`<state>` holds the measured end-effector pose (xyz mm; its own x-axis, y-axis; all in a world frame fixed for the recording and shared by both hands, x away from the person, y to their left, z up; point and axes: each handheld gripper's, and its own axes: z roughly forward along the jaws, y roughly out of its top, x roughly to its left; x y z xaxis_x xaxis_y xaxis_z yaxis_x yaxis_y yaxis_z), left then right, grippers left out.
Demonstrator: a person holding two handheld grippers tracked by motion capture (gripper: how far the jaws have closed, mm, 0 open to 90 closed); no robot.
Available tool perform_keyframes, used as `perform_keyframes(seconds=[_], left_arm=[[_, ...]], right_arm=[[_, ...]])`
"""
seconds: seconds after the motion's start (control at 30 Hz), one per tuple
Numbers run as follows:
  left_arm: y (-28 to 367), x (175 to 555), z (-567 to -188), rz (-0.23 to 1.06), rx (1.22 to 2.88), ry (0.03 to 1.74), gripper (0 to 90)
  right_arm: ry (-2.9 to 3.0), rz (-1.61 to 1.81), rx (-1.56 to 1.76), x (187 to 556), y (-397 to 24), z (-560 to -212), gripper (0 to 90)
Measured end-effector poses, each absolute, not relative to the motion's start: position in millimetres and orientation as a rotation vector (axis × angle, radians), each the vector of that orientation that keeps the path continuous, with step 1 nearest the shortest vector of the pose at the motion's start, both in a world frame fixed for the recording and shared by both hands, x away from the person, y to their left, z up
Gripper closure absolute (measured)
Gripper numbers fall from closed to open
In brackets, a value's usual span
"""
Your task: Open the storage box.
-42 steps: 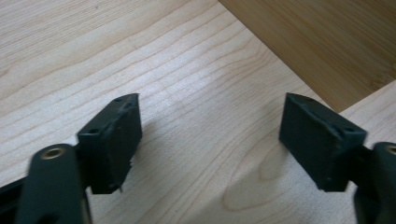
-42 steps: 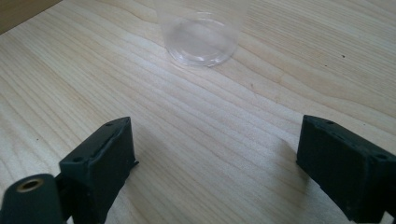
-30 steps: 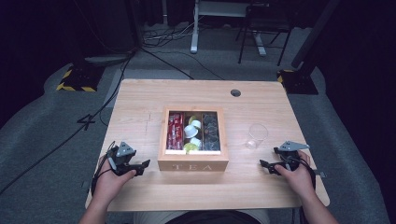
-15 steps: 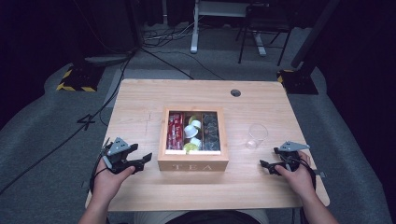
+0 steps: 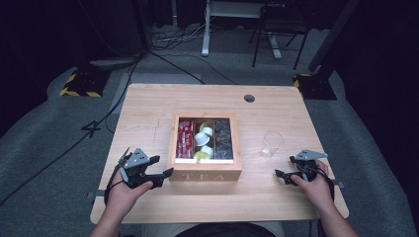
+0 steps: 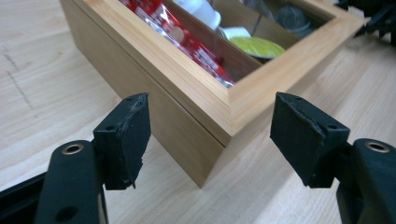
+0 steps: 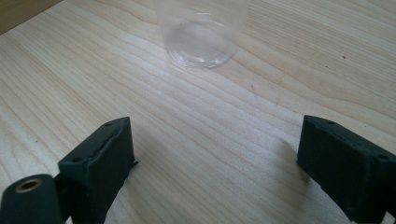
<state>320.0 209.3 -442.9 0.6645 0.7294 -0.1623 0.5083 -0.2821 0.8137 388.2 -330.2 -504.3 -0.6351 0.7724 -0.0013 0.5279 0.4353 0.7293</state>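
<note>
pale wood table (image 5: 148, 106) under me; my left gripper (image 6: 210, 135), jaws spread, faces the stiff tea box (image 6: 196, 100) corner. right gripper (image 7: 215, 161) gapes empty near a fragile cup (image 7: 198, 37).

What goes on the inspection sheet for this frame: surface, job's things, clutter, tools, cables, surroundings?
Surface: light wooden table, round port at its far edge.
Job's things: open wooden tea box with red packets, white and yellow pods, dark pods; empty clear cup upright to its right.
Clutter: nothing seen.
Tools: left tool open at the box's near corner; right tool open, empty, short of the cup.
Cables: black cables on the floor.
Surroundings: grey carpet, hazard-striped base.
</note>
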Motion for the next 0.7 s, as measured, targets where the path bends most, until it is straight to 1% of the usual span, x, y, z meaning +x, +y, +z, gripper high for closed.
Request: perform_keyframes(seconds=[0.17,0.27,0.4,0.43,0.6,0.7], left_arm=[[201.9,322.8,-453.7,0.313,2.038,0.970,29.0],[201.2,323.0,-454.0,0.289,2.047,0.959,32.7],[200.1,322.6,-454.4,0.289,2.056,0.954,36.2],[200.2,322.9,-454.6,0.292,2.065,0.947,37.3],[199.3,322.2,-453.7,0.307,2.086,0.921,49.5],[198.8,321.6,-453.1,0.324,2.099,0.914,51.8]], right_arm=[[2.358,1.020,1.113,388.2,-330.2,-504.2,10.6],[2.359,1.020,1.111,388.1,-330.3,-504.3,10.6],[2.359,1.021,1.111,388.1,-330.3,-504.3,10.6],[2.359,1.021,1.110,388.1,-330.3,-504.3,10.6],[2.359,1.020,1.110,388.1,-330.3,-504.2,10.6],[2.359,1.021,1.110,388.1,-330.3,-504.2,10.6]])
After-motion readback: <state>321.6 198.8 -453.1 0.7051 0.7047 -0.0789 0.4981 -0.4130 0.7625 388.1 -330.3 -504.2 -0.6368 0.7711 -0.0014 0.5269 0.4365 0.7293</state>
